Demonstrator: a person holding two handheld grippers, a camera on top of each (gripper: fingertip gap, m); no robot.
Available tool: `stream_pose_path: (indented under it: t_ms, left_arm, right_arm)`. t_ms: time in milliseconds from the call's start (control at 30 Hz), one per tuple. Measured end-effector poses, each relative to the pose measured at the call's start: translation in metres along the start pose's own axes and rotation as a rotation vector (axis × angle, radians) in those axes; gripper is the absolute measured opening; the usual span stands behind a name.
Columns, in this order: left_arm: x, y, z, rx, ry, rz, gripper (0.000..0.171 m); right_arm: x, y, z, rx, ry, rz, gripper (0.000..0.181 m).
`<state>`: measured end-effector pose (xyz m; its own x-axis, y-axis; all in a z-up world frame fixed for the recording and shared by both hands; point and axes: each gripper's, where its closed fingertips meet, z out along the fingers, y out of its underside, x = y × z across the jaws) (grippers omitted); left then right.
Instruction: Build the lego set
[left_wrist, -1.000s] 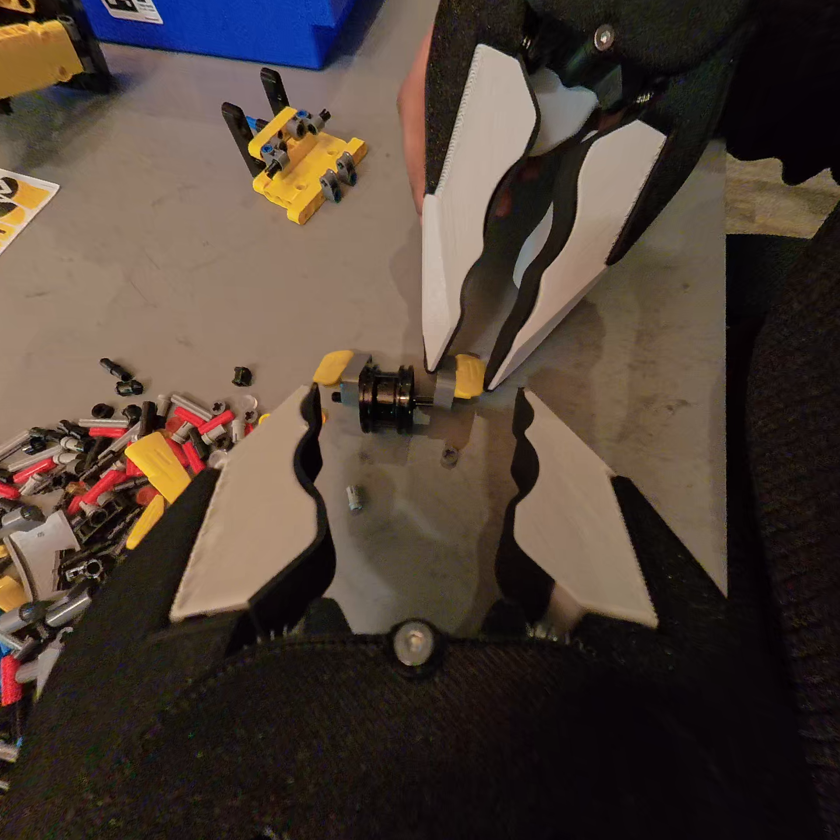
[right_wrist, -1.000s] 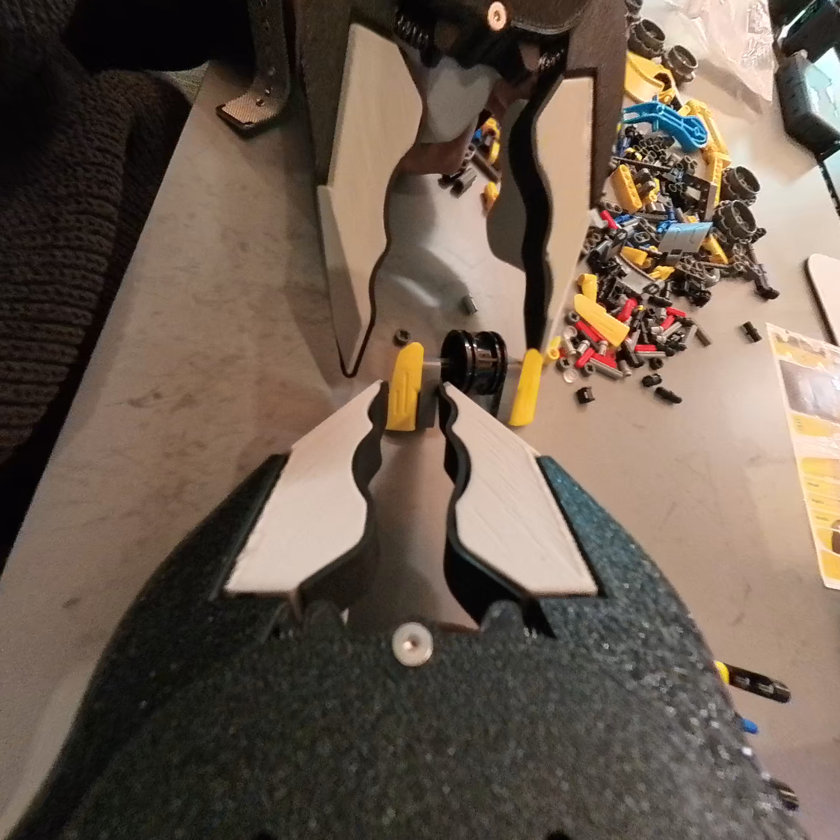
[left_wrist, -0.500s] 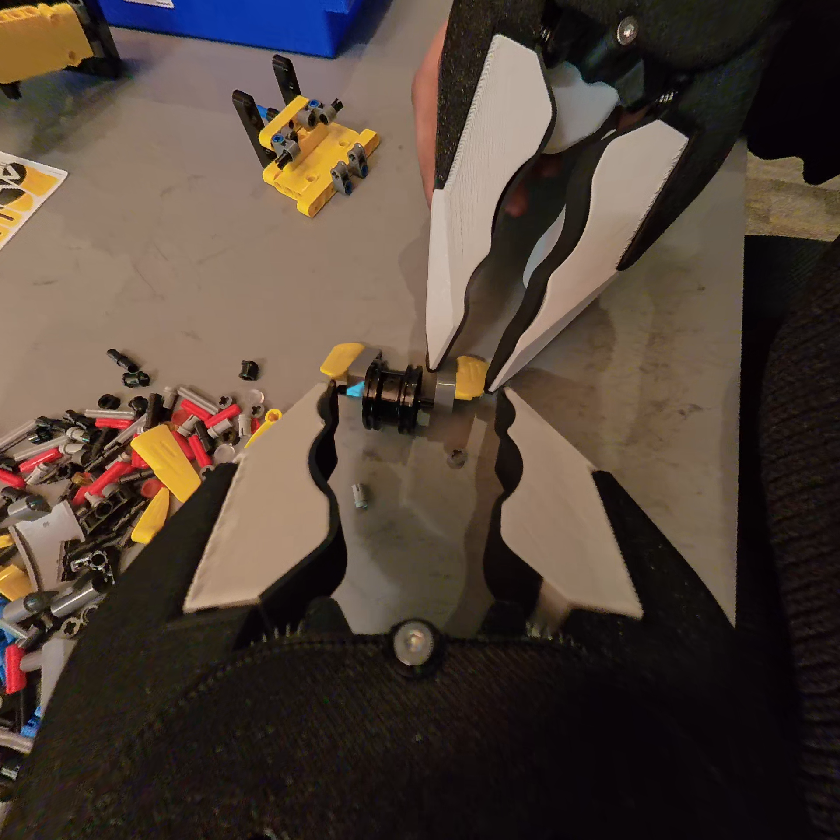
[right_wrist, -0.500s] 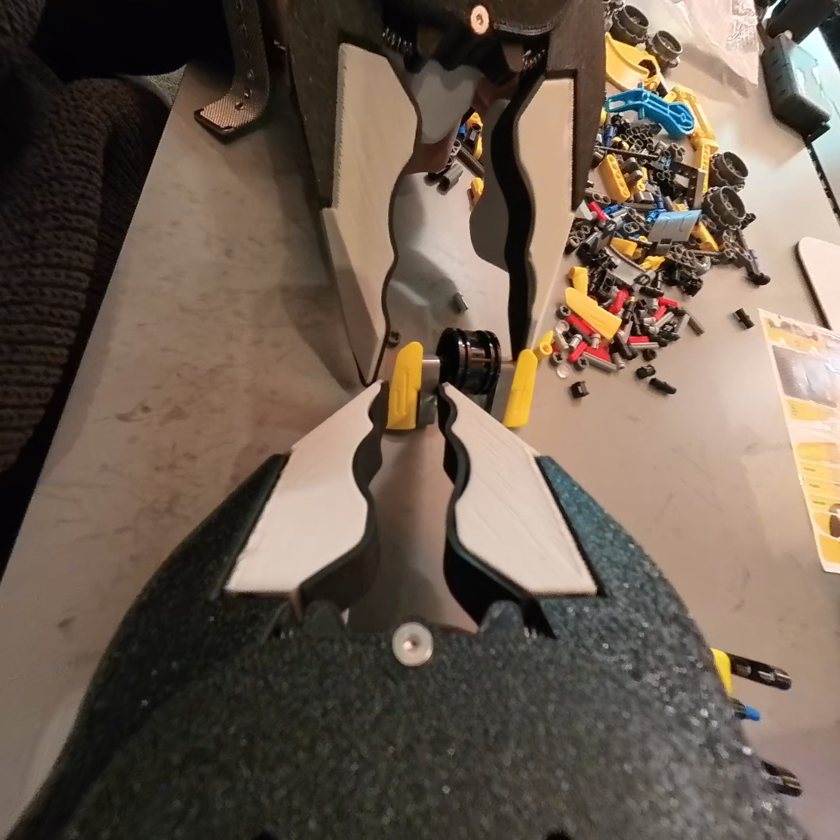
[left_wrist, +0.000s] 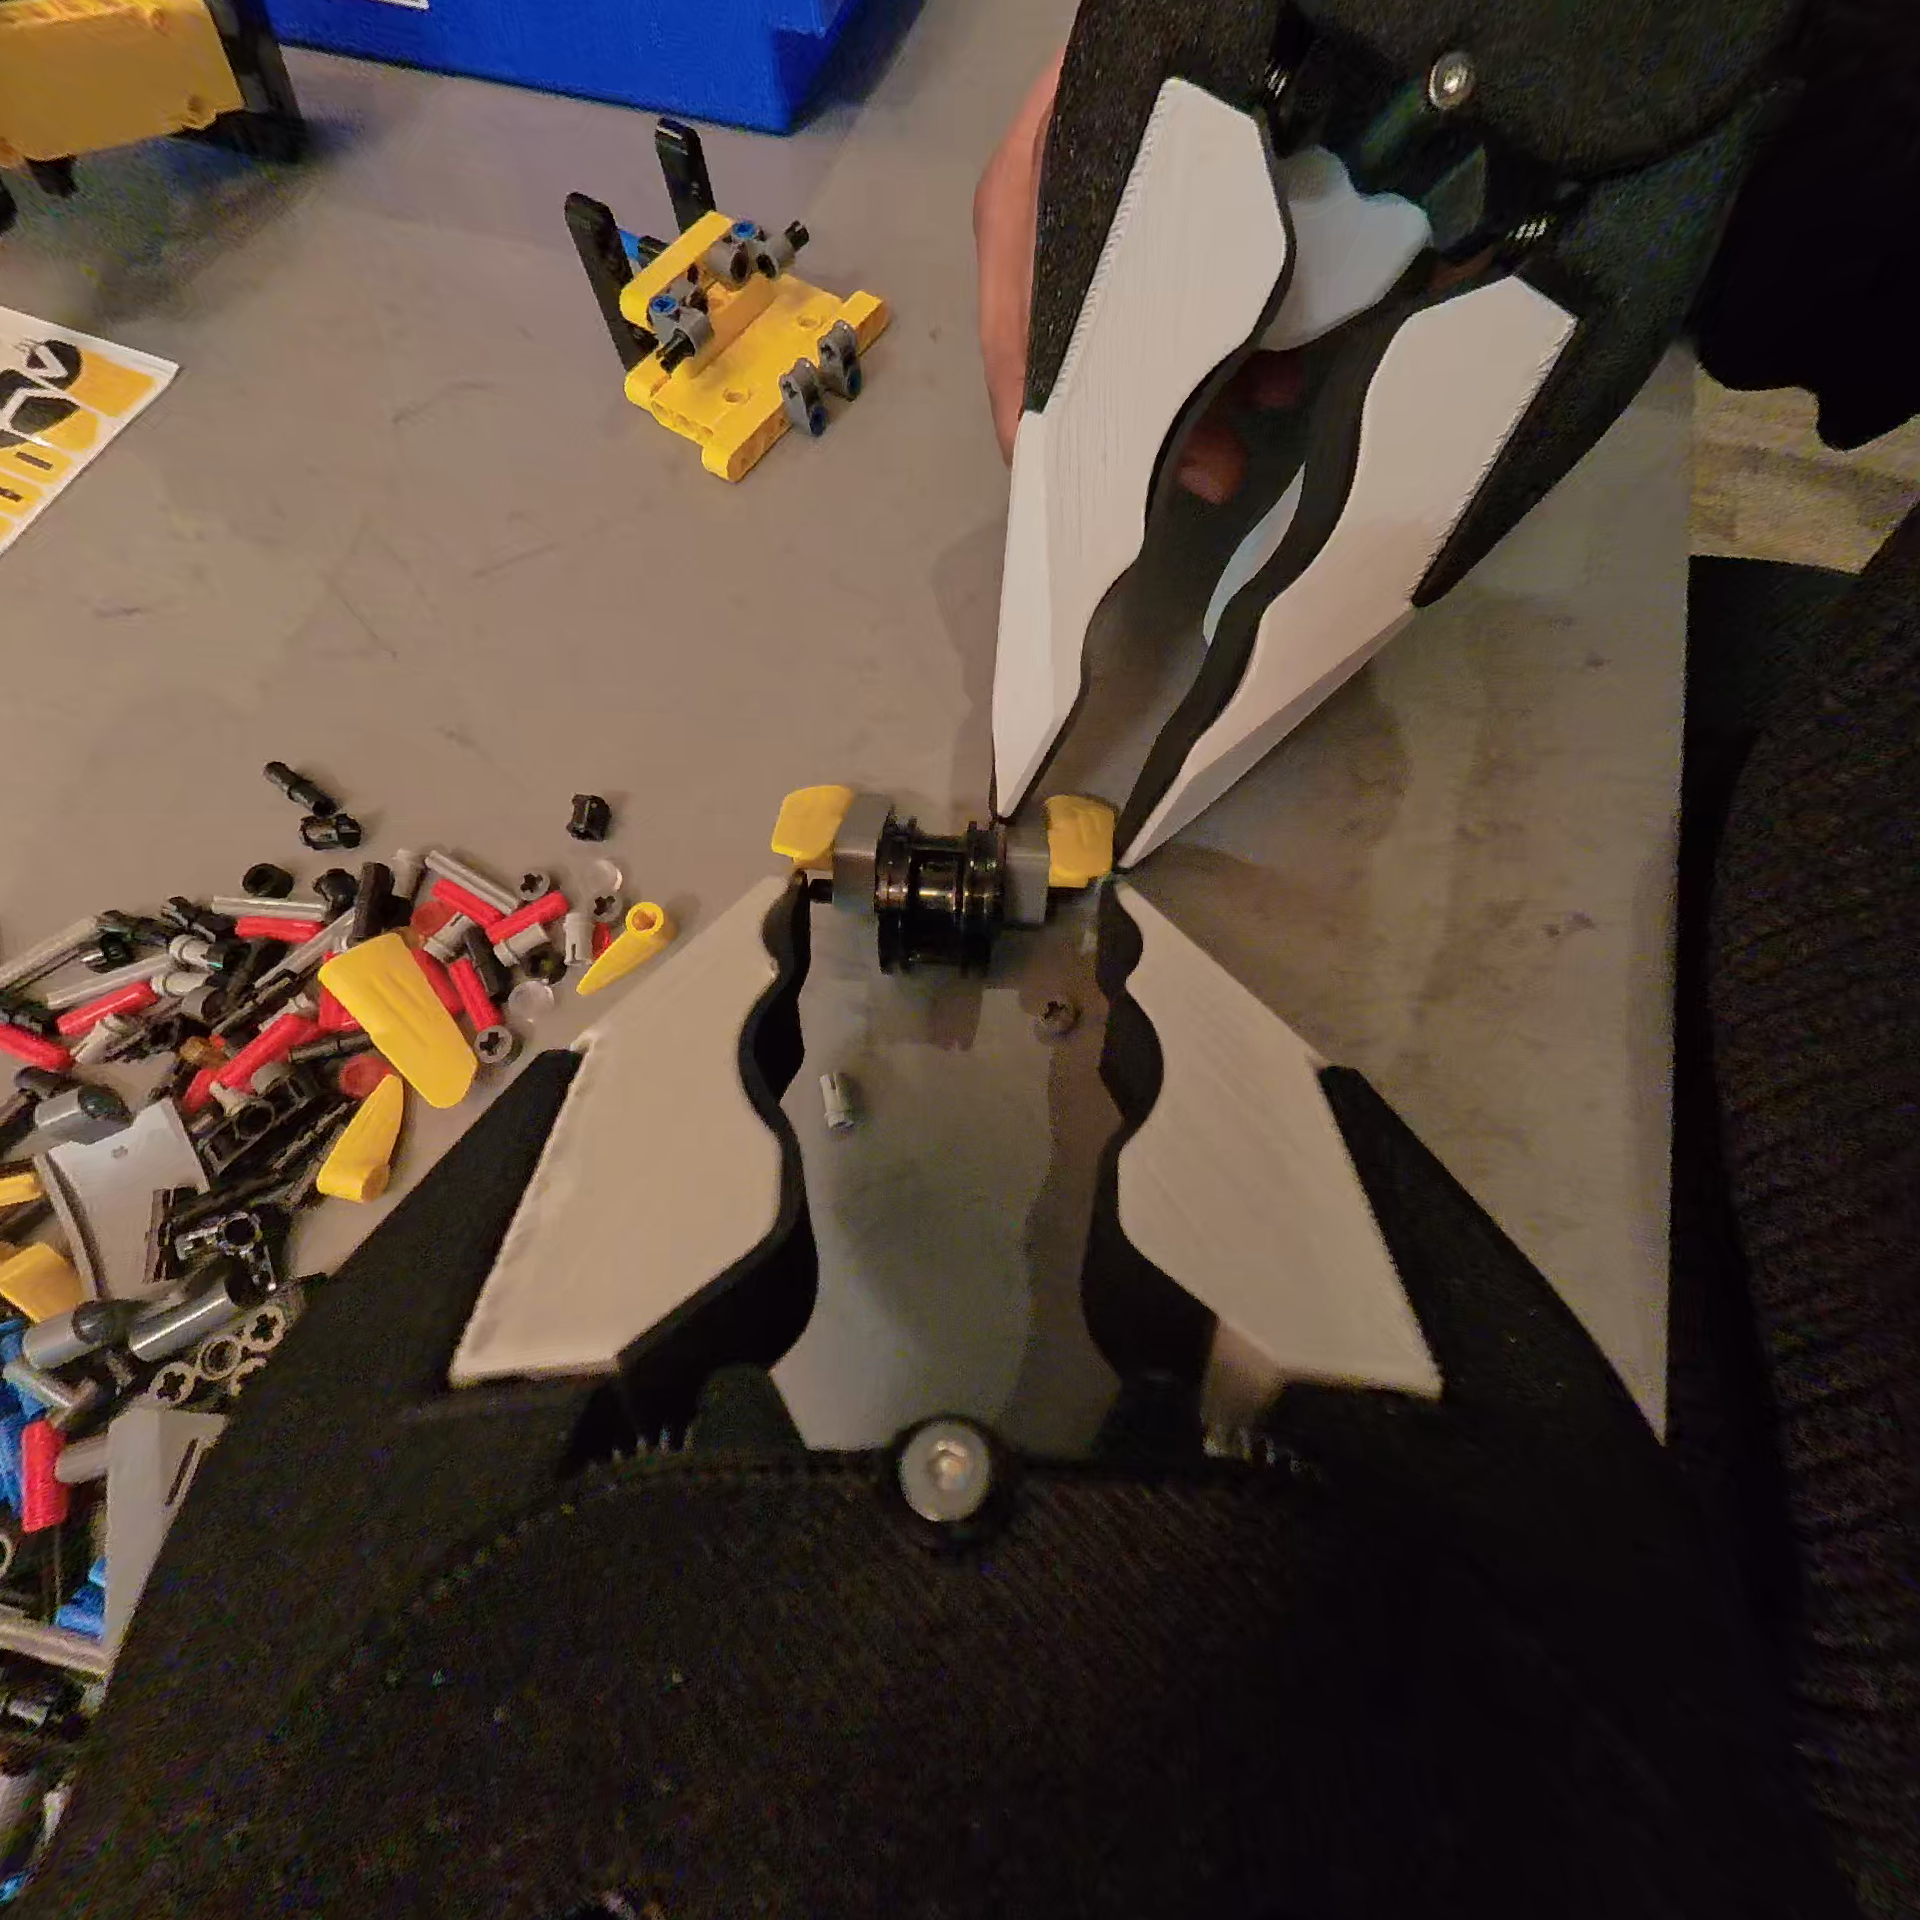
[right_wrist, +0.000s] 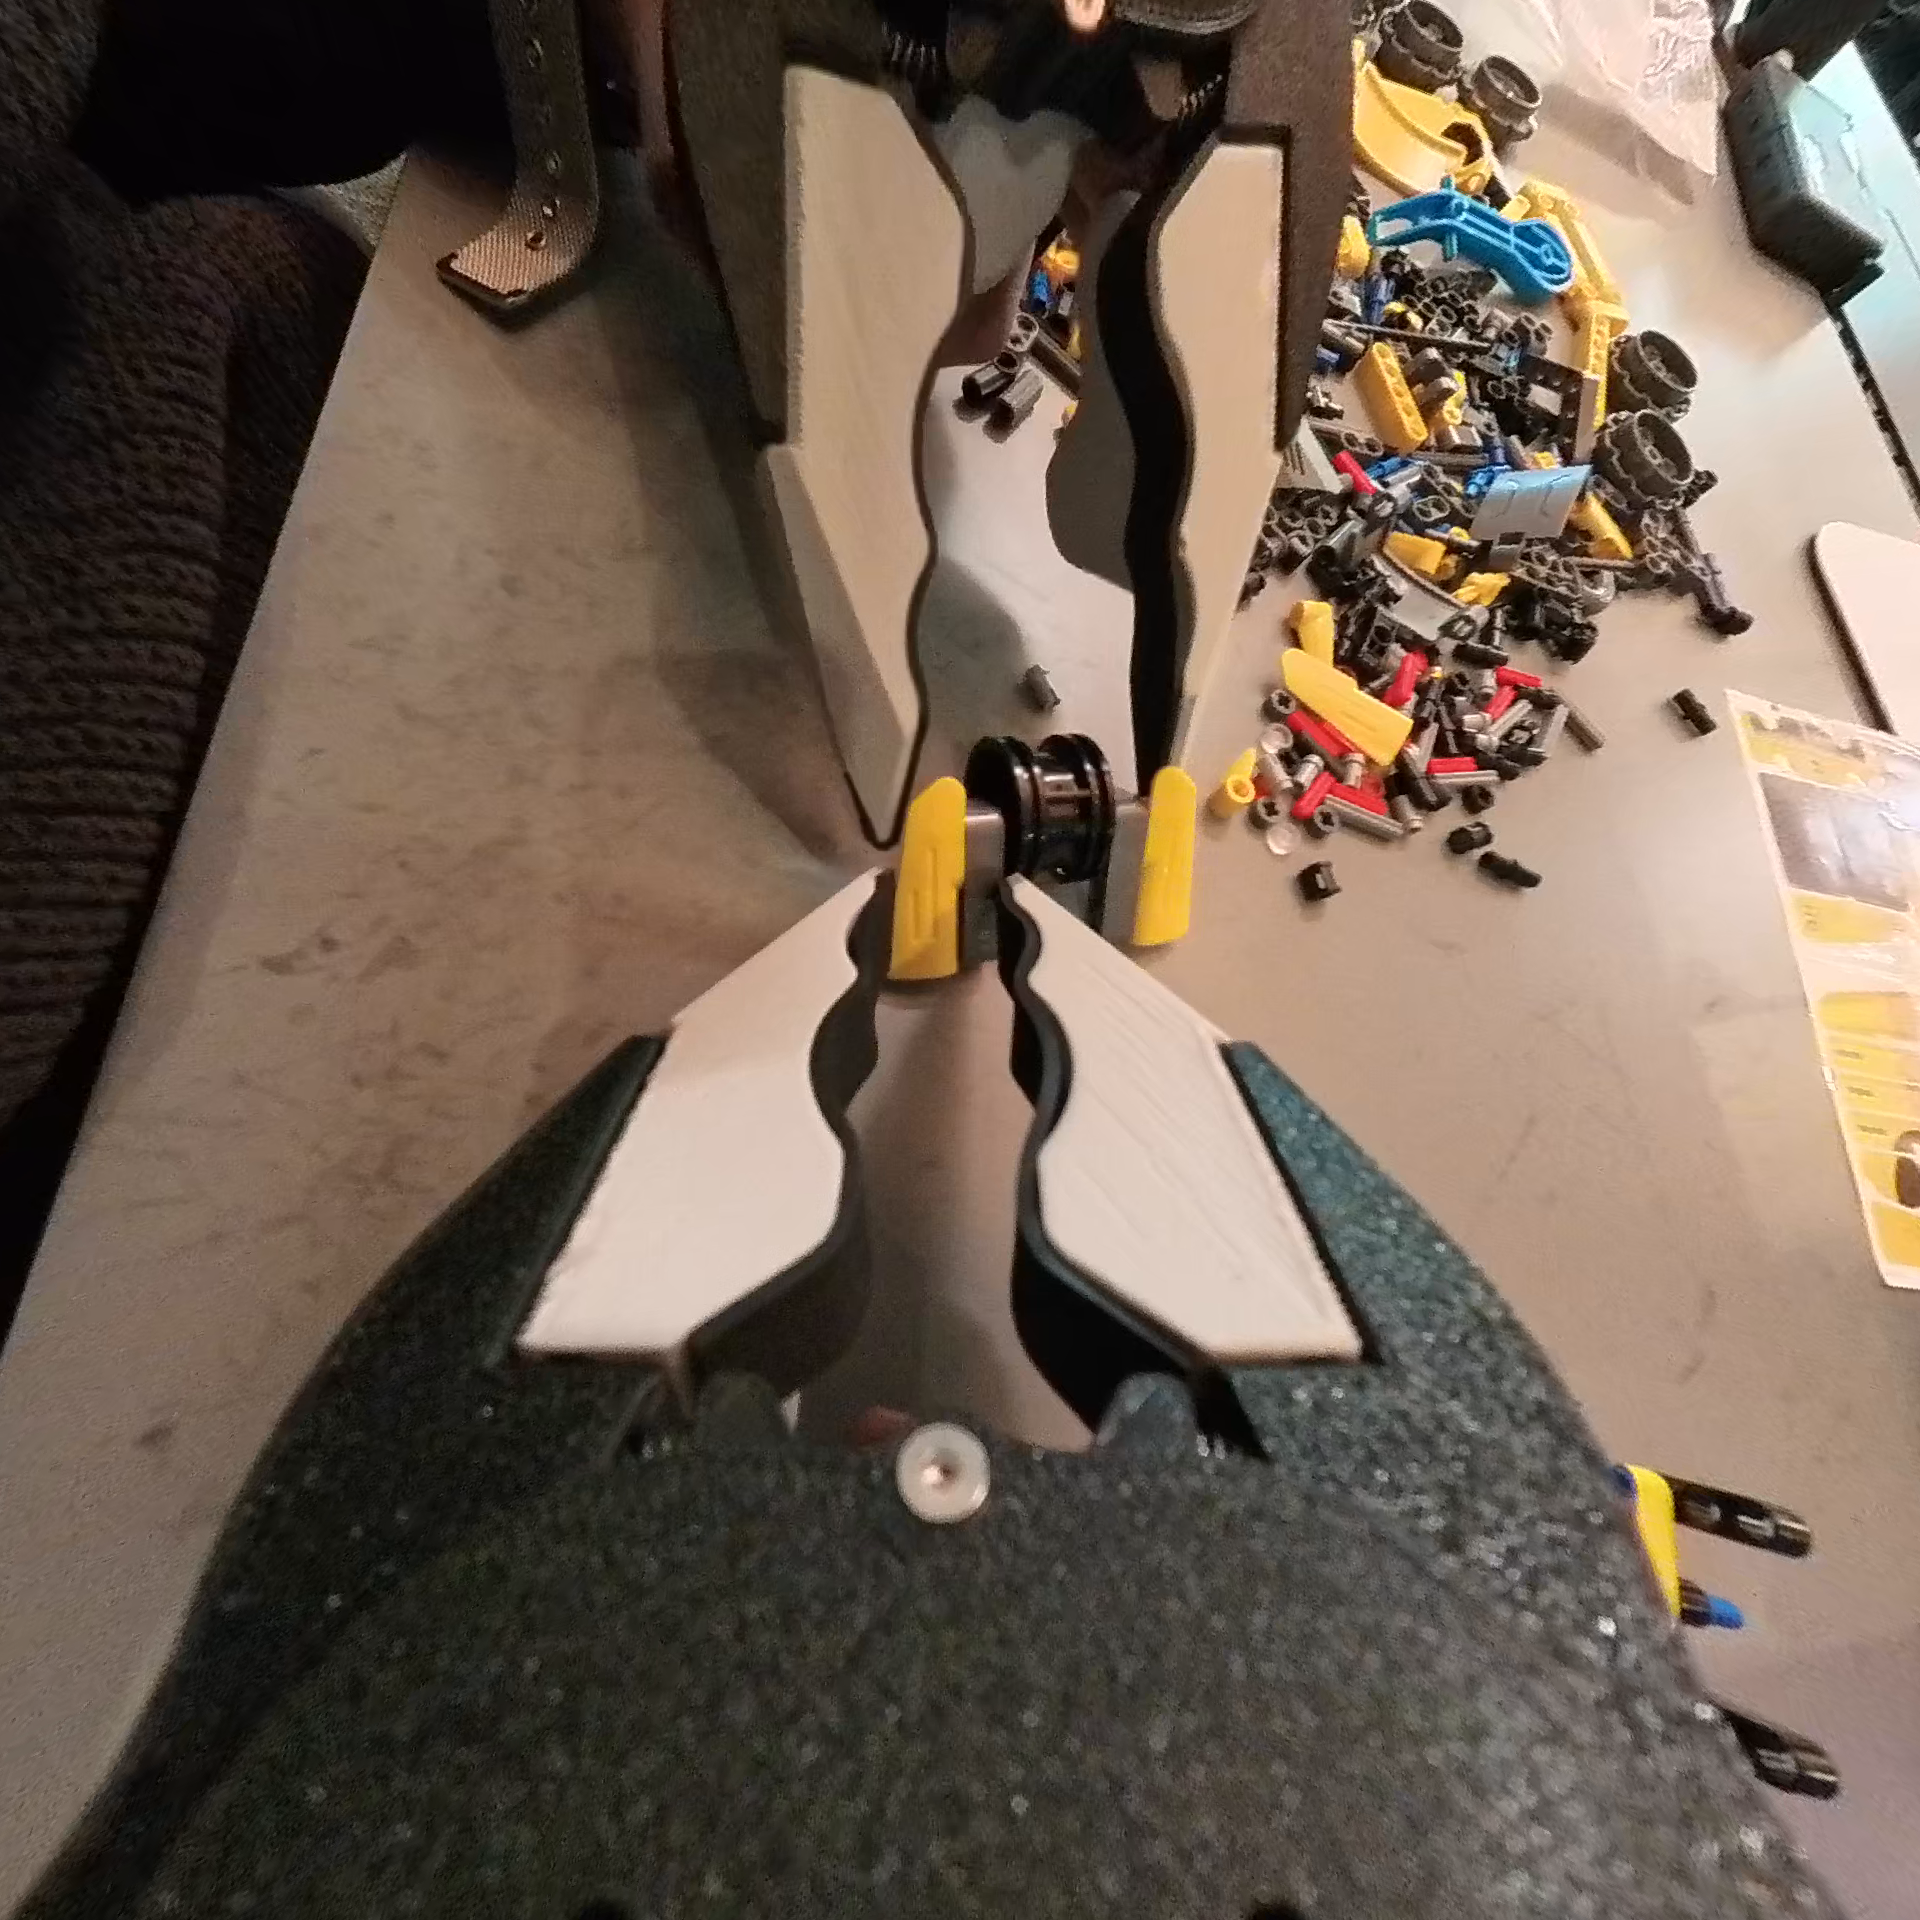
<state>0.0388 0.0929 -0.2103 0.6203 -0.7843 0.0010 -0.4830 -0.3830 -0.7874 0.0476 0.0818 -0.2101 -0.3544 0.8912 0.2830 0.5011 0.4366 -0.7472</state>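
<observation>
A small assembly (left_wrist: 940, 883) lies on the grey table (left_wrist: 520, 623): a black wheel hub on an axle, with a grey piece and a yellow cap at each end. My right gripper (left_wrist: 1065, 836) comes in from the far side and is shut on the yellow-capped end (right_wrist: 925, 894). Its own view shows that gripper (right_wrist: 940, 904) pinching the cap and the grey piece. My left gripper (left_wrist: 951, 899) is open, its tips on either side of the assembly and close to both ends. It also shows in the right wrist view (right_wrist: 1023, 800).
A pile of loose building parts (left_wrist: 260, 1039) lies left of the left gripper. A yellow sub-assembly (left_wrist: 738, 332) and a blue bin (left_wrist: 623, 52) stand farther back. A small grey pin (left_wrist: 837, 1099) lies between the left fingers. An instruction sheet (right_wrist: 1839, 987) lies nearby. The table edge (left_wrist: 1673, 935) is close by. The tips of both grippers are at nearly the same place. The small grey pin (left_wrist: 837, 1099) sits 4 cm or so from the ends of my left fingers. It turns up in the right wrist view (right_wrist: 1040, 688) as well.
My left gripper's fingers have narrowed around the assembly and moved up to it. The right gripper has kept its hold on the yellow-capped end.
</observation>
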Motion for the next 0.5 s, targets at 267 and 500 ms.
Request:
stream_pose_path:
  t_ms: [267,500]
  left_arm:
    - [-0.003,0.0007,0.0005,-0.005,-0.009,-0.012,0.045]
    - [-0.0013,0.0003,0.0002,-0.002,-0.008,0.002,0.052]
  right_arm:
    - [0.0027,0.0006,0.0005,-0.005,0.02,0.002,0.023]
    - [0.0052,-0.0011,-0.0054,0.025,0.053,-0.004,0.043]
